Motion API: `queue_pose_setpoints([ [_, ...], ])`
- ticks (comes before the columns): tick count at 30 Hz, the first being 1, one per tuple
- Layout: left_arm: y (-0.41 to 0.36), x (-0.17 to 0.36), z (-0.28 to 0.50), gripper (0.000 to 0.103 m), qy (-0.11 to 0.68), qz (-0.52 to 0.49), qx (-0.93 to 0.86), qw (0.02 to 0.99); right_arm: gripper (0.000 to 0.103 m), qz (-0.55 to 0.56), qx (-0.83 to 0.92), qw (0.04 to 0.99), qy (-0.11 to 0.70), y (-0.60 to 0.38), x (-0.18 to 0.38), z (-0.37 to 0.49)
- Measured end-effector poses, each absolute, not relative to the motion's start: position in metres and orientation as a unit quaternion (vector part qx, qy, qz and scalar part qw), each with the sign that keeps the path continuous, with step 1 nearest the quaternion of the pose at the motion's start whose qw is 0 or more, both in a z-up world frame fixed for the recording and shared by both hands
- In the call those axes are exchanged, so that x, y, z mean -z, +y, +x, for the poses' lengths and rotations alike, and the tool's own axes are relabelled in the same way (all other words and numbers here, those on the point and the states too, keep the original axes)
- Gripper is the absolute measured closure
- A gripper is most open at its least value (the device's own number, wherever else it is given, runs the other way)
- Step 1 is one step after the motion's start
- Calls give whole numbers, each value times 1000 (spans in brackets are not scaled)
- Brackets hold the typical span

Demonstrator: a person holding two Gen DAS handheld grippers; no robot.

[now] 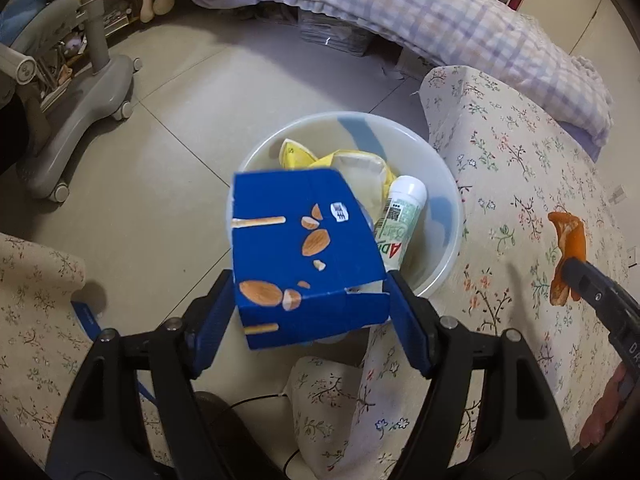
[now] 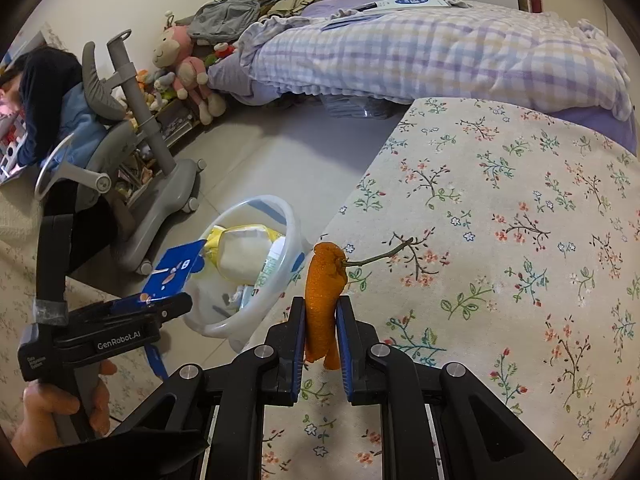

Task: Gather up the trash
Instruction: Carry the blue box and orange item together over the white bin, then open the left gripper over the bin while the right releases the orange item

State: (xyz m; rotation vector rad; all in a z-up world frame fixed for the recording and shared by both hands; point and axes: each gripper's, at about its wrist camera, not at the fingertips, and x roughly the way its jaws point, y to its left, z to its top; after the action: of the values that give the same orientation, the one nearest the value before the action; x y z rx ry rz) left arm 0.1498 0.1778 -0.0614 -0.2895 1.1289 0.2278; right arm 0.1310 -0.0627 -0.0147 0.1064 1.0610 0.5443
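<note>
My left gripper (image 1: 310, 284) is shut on a blue snack box (image 1: 300, 252) with almond pictures and holds it just above the near rim of a translucent white bin (image 1: 448, 184) on the floor. The bin holds a yellow wrapper (image 1: 360, 164) and a white bottle (image 1: 400, 216). My right gripper (image 2: 322, 304) is shut on an orange peel (image 2: 324, 288) with a stem, held over the floral cloth. The peel (image 1: 568, 240) and the right gripper (image 1: 576, 270) also show at the right of the left wrist view. The box (image 2: 172, 272), bin (image 2: 294, 220) and left gripper (image 2: 168, 306) show in the right wrist view.
A floral-covered surface (image 2: 500, 220) lies to the right of the bin. A grey wheeled chair base (image 1: 100, 92) stands on the tiled floor at left. A bed with a checked quilt (image 1: 440, 12) is behind. Stuffed toys (image 2: 180, 60) sit by the wall.
</note>
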Motion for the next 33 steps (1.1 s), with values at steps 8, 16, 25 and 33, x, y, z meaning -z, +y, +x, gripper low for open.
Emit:
queue_pose_setpoints([
  [8,187,50,145,21,525,-149,-112,831,87,50,-266,825,496,-47,14,130],
  [16,208,42,131,21,527,-169,-143,821,87,52,-282,819,497,-22,19,135],
  [25,212,37,130,21,521,-157,-151,825,87,68,-300,812,496,6,26,145],
  [33,210,36,128,19,523,-152,-146,826,44,114,-302,803,501,3,33,154],
])
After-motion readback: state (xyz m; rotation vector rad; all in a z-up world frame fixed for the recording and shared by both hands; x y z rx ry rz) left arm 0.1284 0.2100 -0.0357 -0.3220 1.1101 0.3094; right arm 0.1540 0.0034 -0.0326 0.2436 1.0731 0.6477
